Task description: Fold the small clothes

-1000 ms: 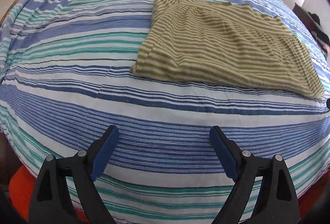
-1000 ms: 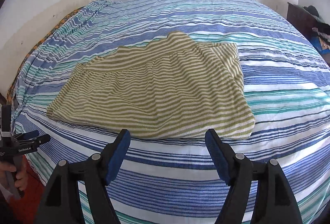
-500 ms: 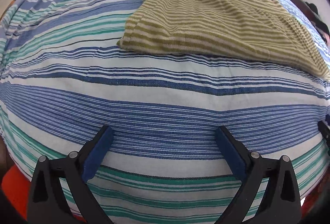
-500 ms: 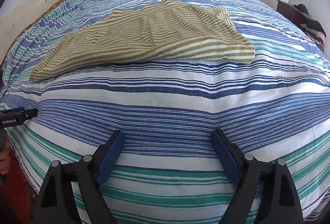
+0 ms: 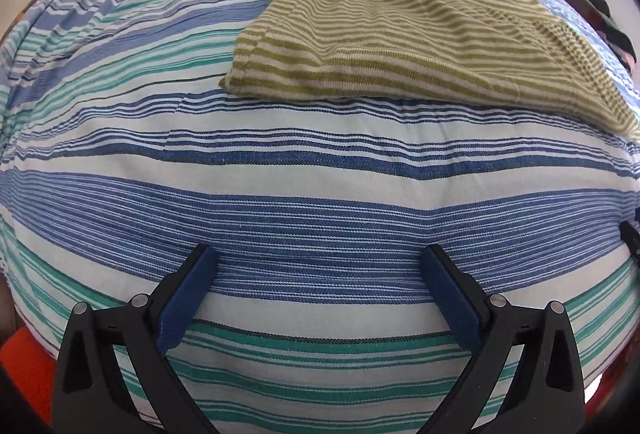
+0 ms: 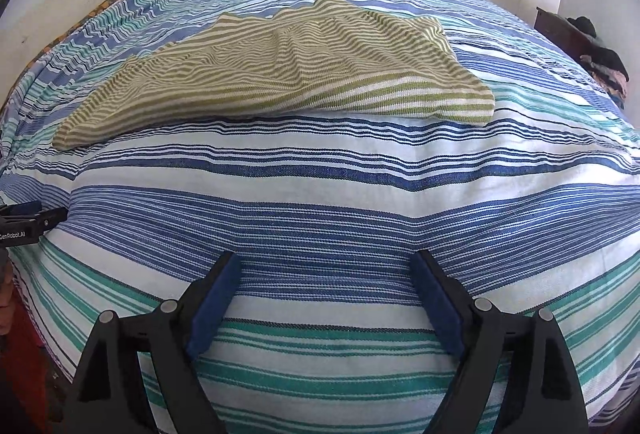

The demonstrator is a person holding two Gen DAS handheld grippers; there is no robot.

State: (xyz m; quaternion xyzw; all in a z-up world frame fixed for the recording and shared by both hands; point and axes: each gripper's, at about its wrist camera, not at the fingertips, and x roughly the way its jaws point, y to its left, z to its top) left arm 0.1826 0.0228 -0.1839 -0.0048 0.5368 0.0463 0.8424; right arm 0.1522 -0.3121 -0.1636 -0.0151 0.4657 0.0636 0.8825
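Both the left gripper (image 5: 316,266) and the right gripper (image 6: 324,272) have dropped low over the near edge of the striped bedspread (image 5: 120,138), jaws wide and empty, leaving the folded green-striped garment (image 6: 280,74) untouched farther up, so this fold looks finished.

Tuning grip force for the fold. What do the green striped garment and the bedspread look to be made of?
Green striped garment: looks like soft, matte knit jersey, likely cotton; fine ribbing shows along the near hem, which drapes limply. Bedspread: looks like matte woven cotton, coarser; diagonal weave texture shows in the blue bands. Fibre content cannot be confirmed by sight.
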